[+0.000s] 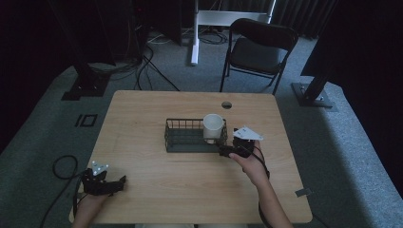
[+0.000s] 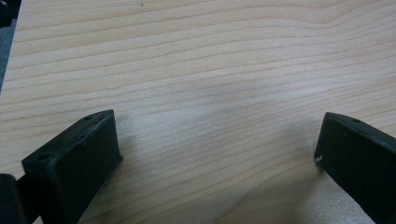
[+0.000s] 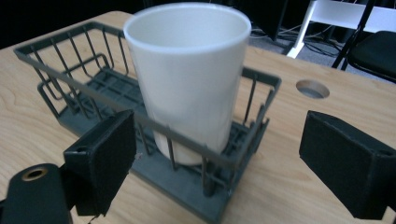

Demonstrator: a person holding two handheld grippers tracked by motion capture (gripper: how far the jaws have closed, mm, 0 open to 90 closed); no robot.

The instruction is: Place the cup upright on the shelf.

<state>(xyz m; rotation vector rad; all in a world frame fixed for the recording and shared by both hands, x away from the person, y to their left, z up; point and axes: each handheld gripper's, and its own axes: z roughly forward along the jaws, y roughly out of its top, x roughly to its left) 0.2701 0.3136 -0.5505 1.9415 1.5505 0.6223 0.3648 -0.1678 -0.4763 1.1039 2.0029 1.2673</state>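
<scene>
A white cup (image 1: 213, 127) (image 3: 191, 79) stands upright in the right end of a dark wire basket (image 1: 183, 137) (image 3: 70, 79) at the middle of the wooden table (image 1: 190, 190). My right gripper (image 1: 227, 151) (image 3: 219, 158) is open just outside the basket's right front corner, jaws wide apart, nothing between them but the basket's corner and the cup behind it. My left gripper (image 1: 119, 183) (image 2: 215, 154) is open low over bare wood near the table's front left edge, holding nothing.
A round cable hole (image 1: 226, 105) (image 3: 312, 88) sits in the table behind the basket. A black folding chair (image 1: 259, 47) stands beyond the far edge. Cables (image 1: 62, 166) lie on the floor to the left.
</scene>
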